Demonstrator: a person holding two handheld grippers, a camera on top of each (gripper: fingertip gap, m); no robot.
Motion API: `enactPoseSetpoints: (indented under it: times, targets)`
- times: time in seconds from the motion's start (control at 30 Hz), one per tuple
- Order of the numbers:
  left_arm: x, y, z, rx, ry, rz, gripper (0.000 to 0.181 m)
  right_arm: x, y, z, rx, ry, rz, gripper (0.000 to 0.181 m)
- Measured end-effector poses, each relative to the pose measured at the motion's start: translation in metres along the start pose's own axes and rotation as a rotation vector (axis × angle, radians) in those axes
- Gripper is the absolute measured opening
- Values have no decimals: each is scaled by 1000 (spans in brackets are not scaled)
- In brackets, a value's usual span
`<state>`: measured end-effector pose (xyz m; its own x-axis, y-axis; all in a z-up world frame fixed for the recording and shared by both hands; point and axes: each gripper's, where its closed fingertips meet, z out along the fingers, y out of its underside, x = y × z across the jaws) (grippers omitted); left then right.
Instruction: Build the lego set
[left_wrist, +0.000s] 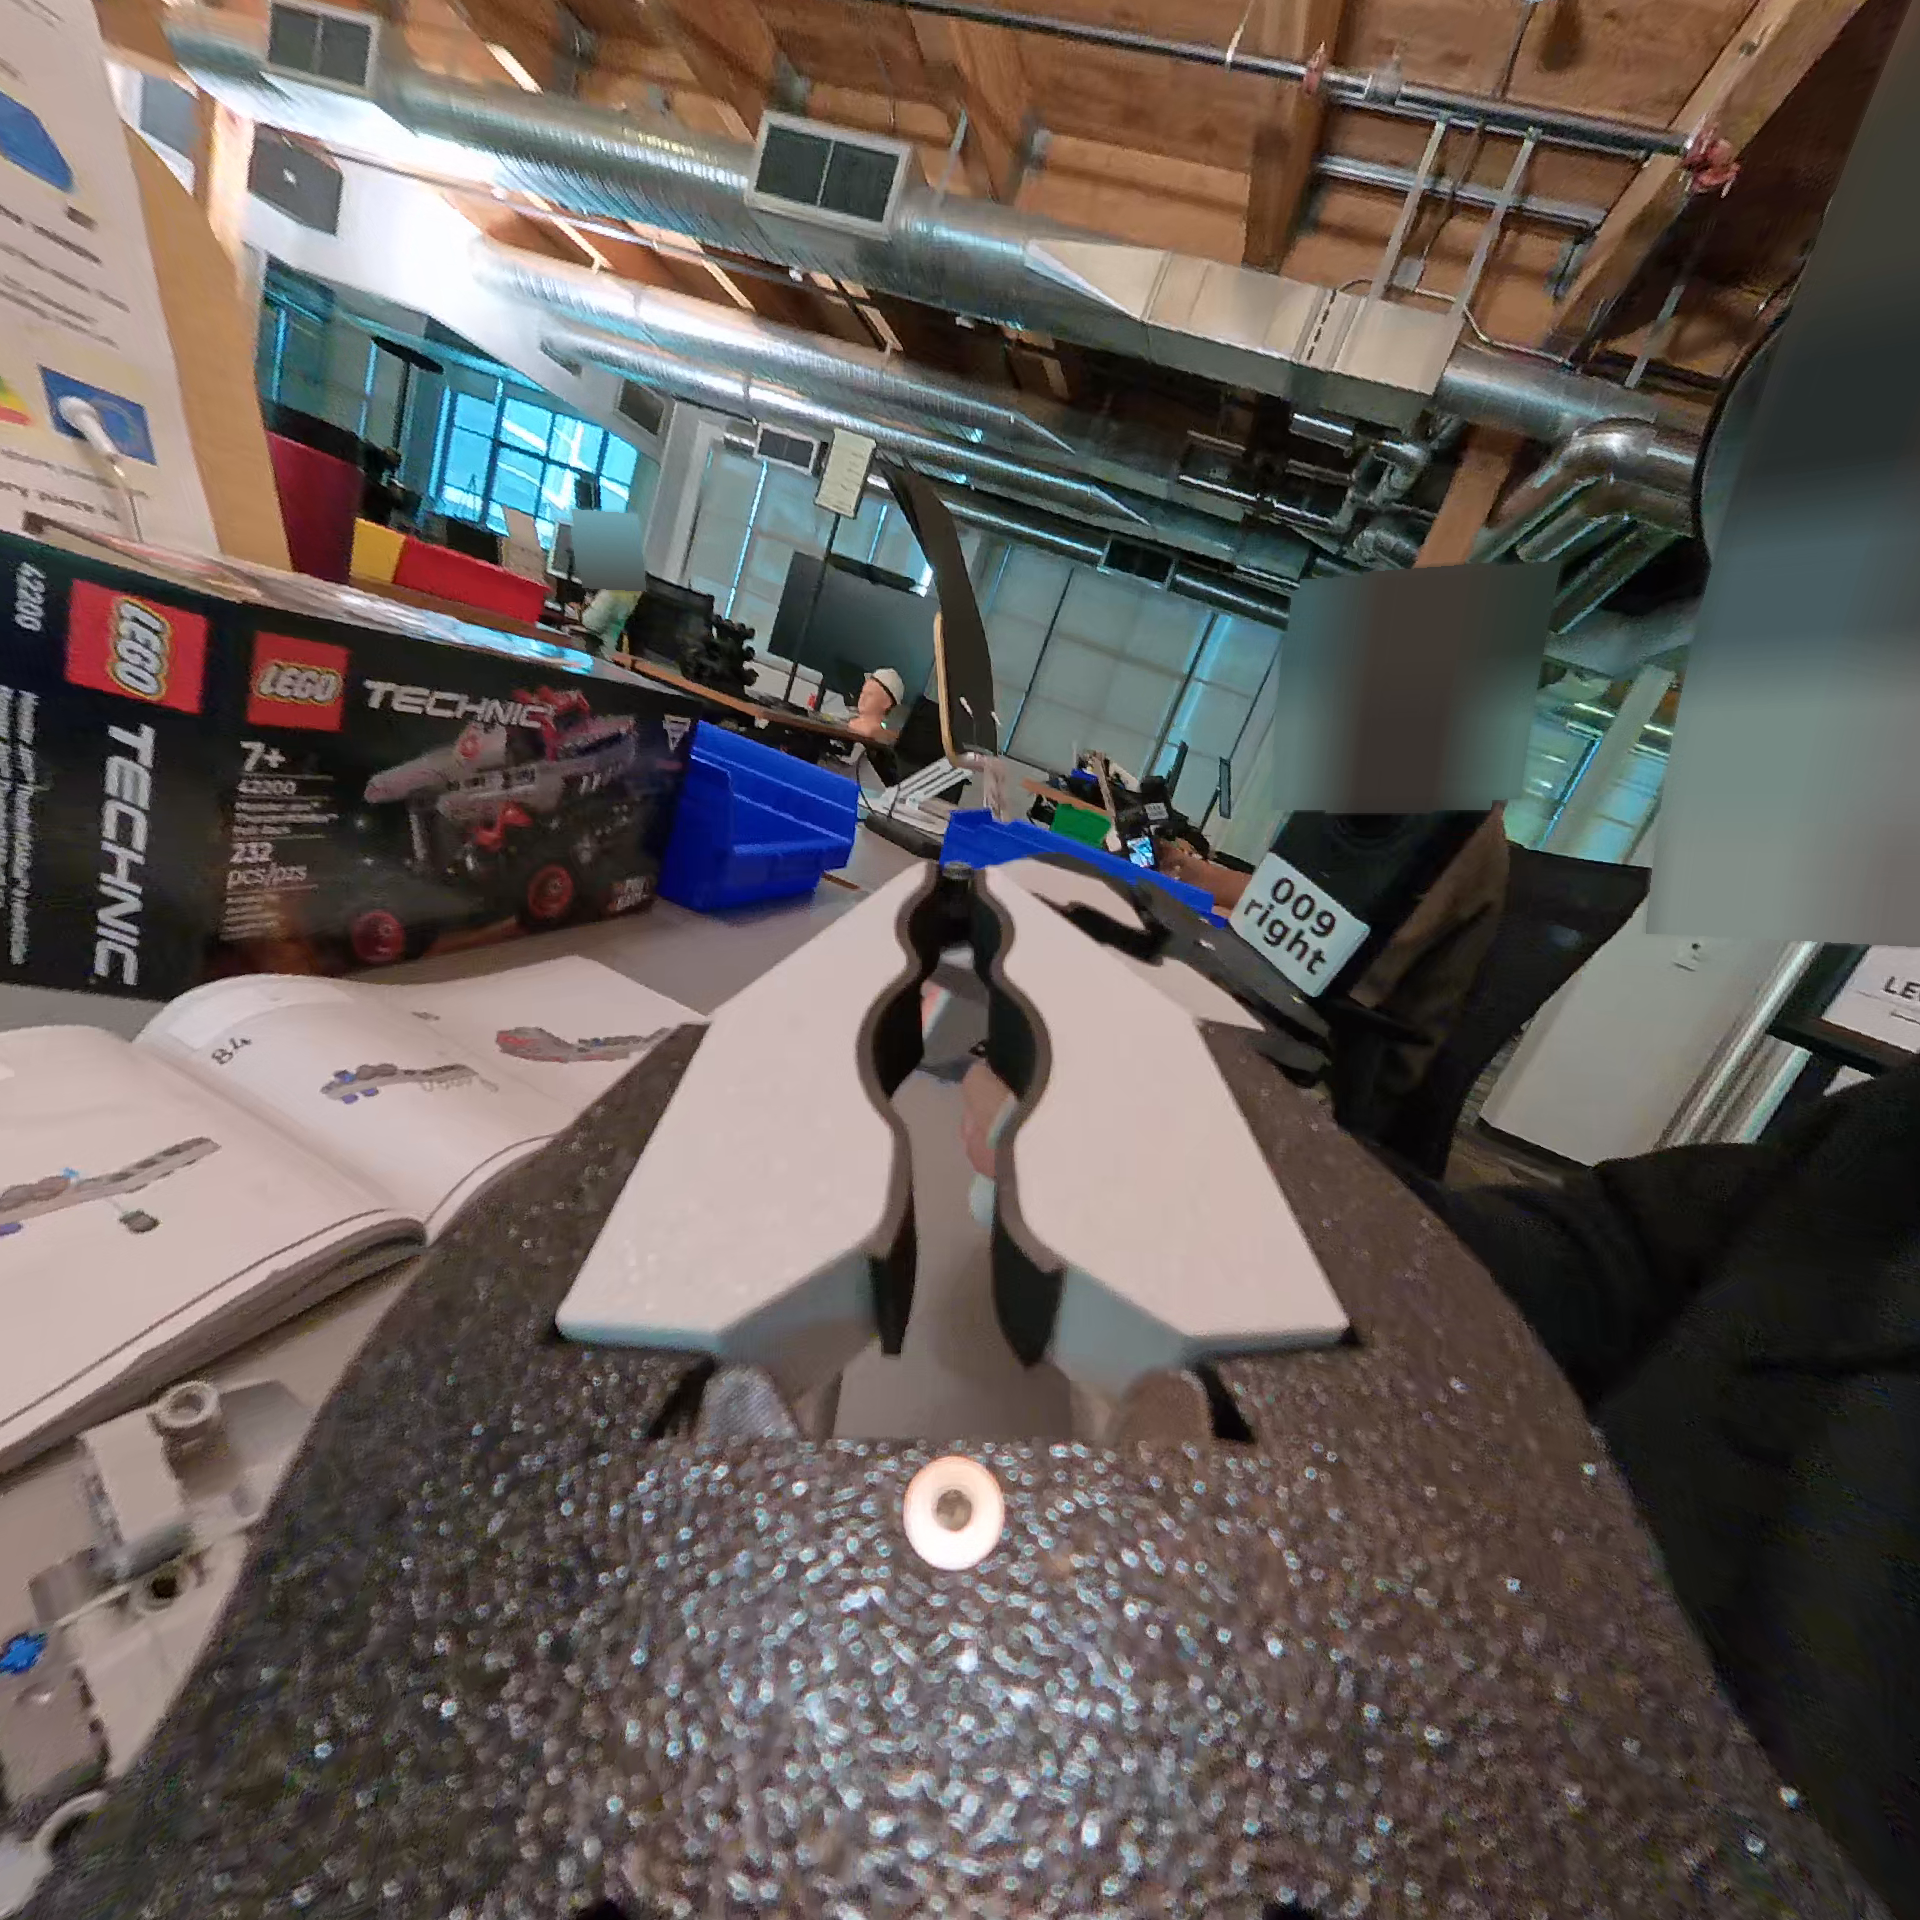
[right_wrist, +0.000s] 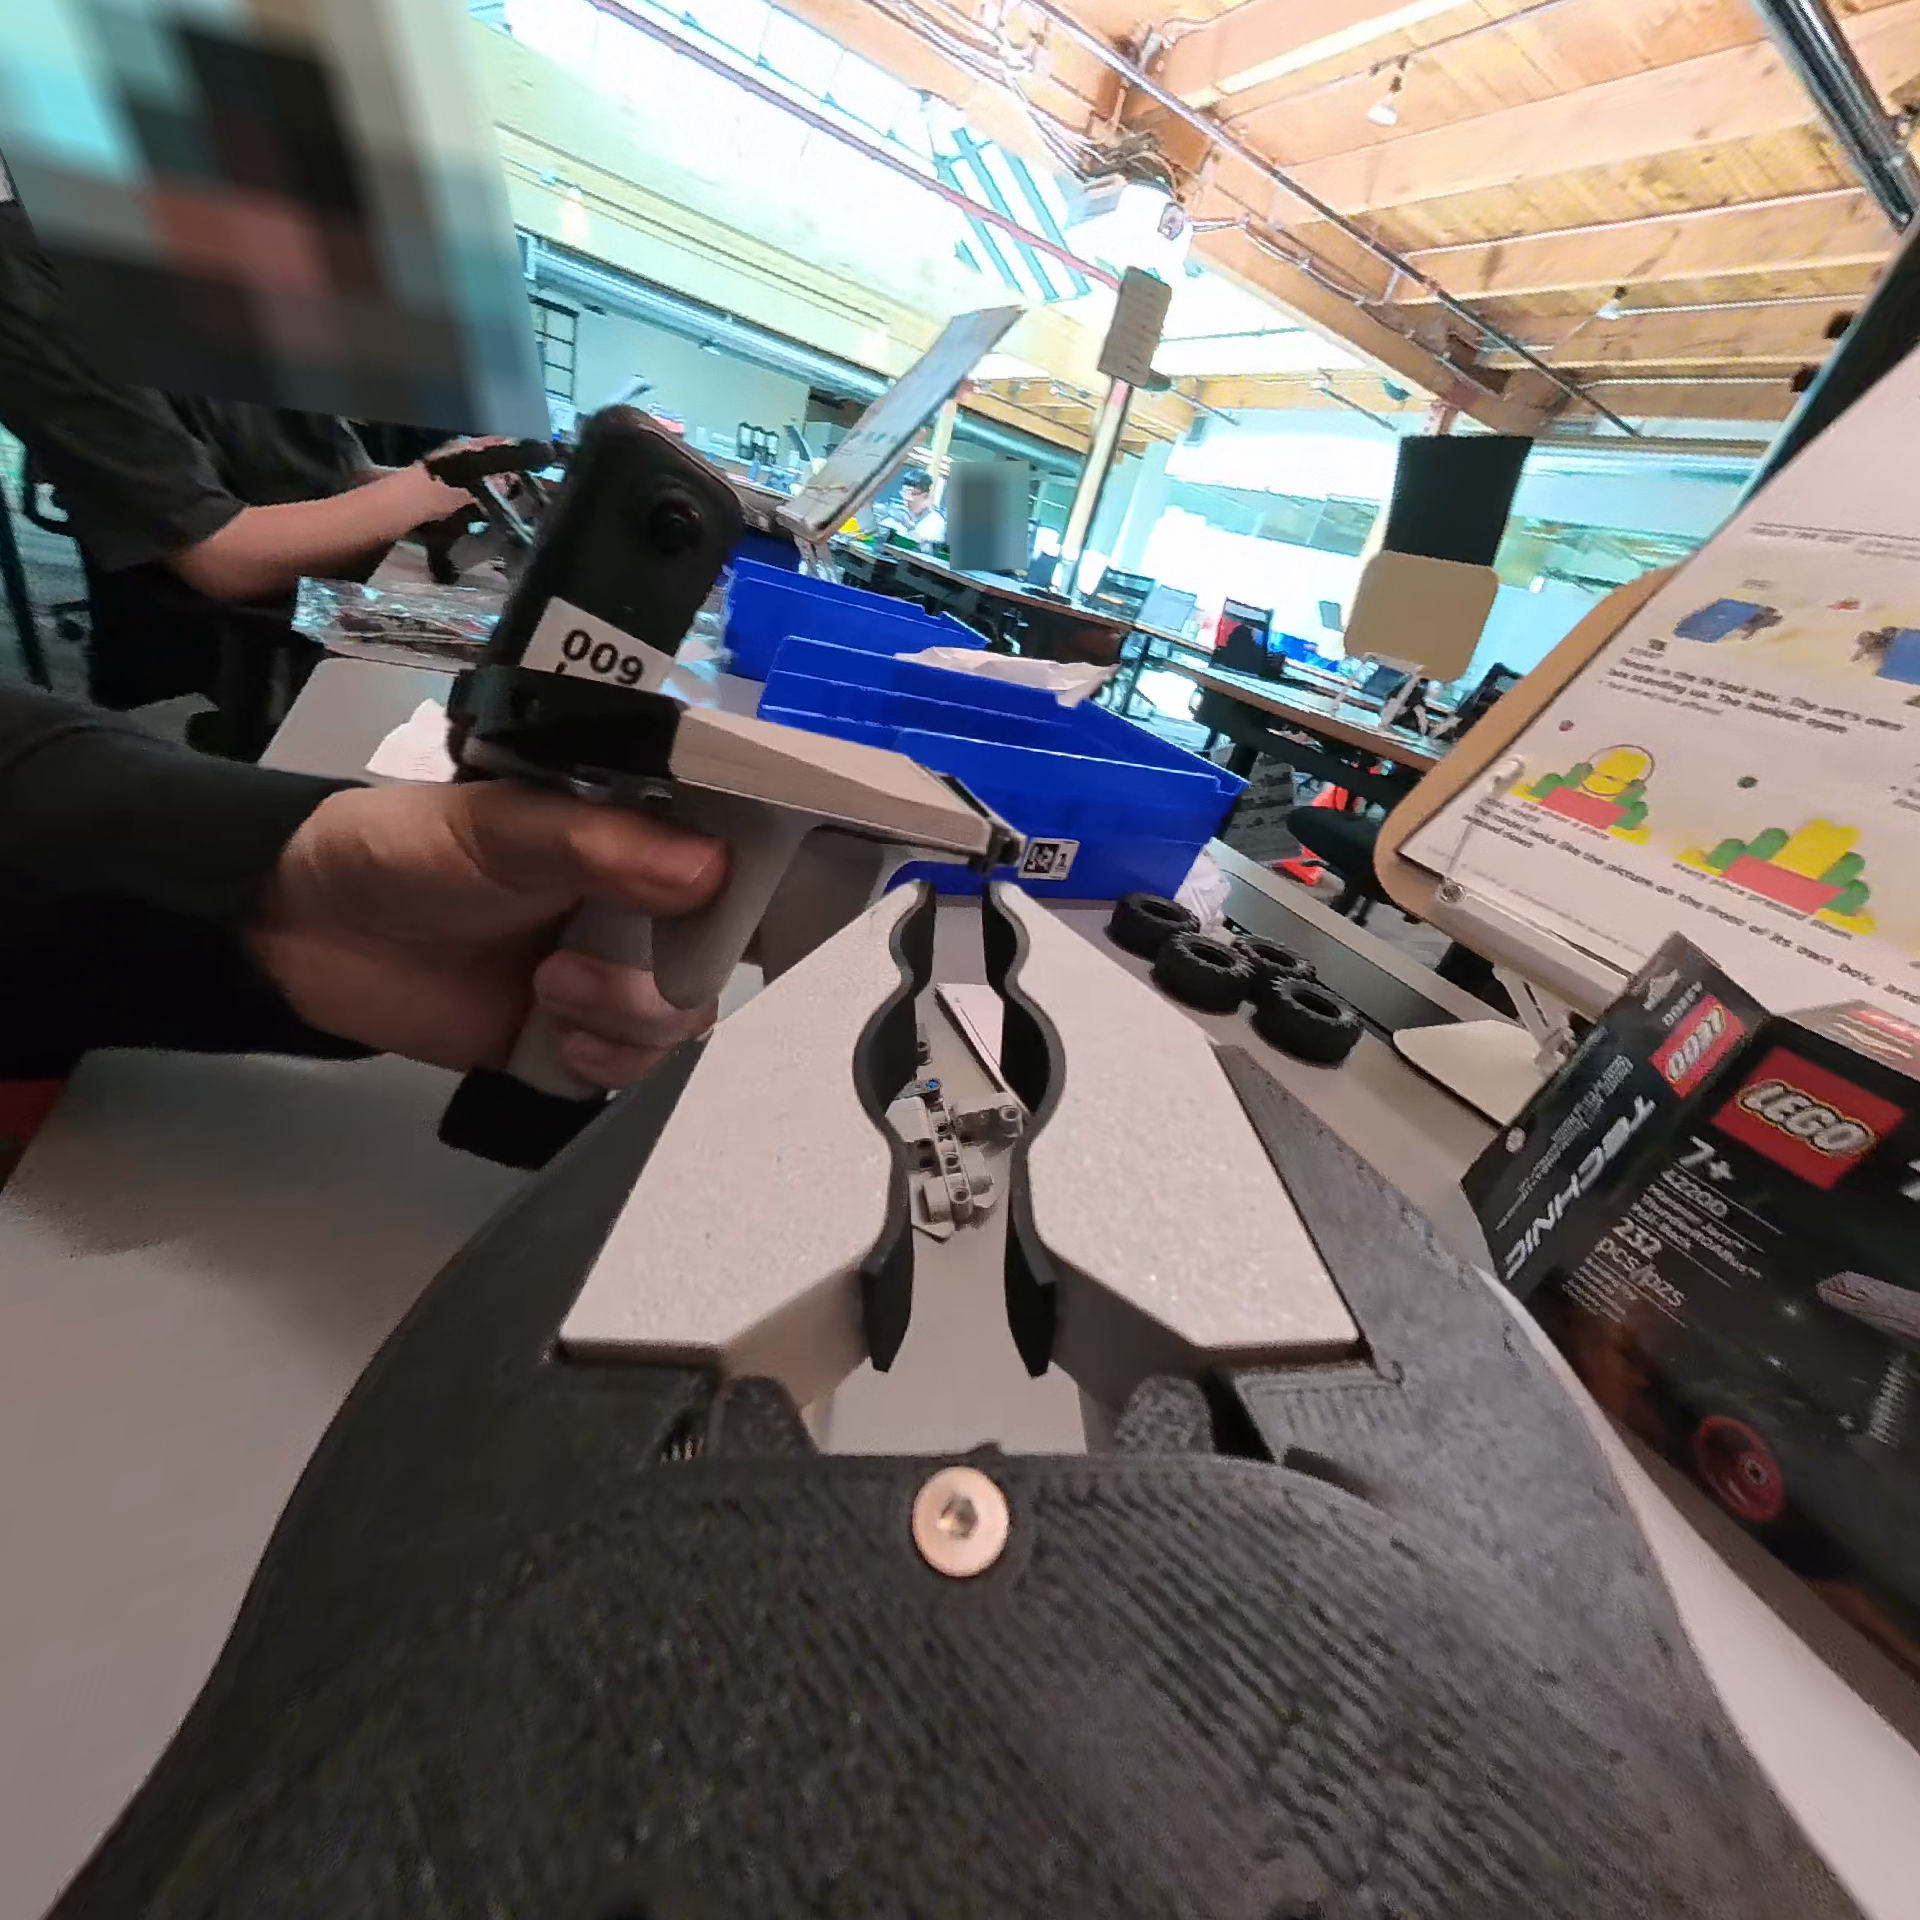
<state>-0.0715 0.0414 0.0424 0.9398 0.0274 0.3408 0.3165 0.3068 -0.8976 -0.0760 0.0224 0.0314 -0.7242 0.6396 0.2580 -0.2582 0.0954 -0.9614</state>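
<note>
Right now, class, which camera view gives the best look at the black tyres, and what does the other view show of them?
The right wrist view shows them best: the black tyres sit grouped on the grey table beyond the right gripper, with their treads clear. The left wrist view shows no tyres; it looks towards the open instruction booklet and the room instead.

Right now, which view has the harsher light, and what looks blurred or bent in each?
Right wrist view: the far windows are burnt out to white, the box at the edge is soft and leans, and the hand is fairly sharp. Left wrist view: the light is more even, the ducts bow from the wide lens, and the grey parts at lower left are blurred.
</note>
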Motion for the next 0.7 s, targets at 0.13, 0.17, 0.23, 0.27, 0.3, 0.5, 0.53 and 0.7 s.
enactPoseSetpoints:
  times: [0.13,0.17,0.23,0.27,0.3,0.5,0.53,0.7]
  targets:
    - [3,0,3,21,-1,-26,2,7,-3,0,3,92,-34,5]
    - [3,-1,4,26,-4,-24,2,7,-4,-1,6,103,-47,4]
    - [4,-1,5,23,-21,-1,2,8,-5,-2,1,132,-83,2]
    - [5,-2,5,17,-21,27,2,9,-5,-2,-4,148,-106,1]
    - [4,-1,5,-1,-27,58,2,9,-6,-3,-4,157,-129,1]
    - [2,2,1,-113,-79,259,2,7,0,-1,-41,157,-192,0]
    - [1,0,1,-102,-94,262,2,7,-1,0,-39,160,-193,0]
    - [6,-4,4,-17,-58,73,2,6,-7,0,7,189,-160,9]
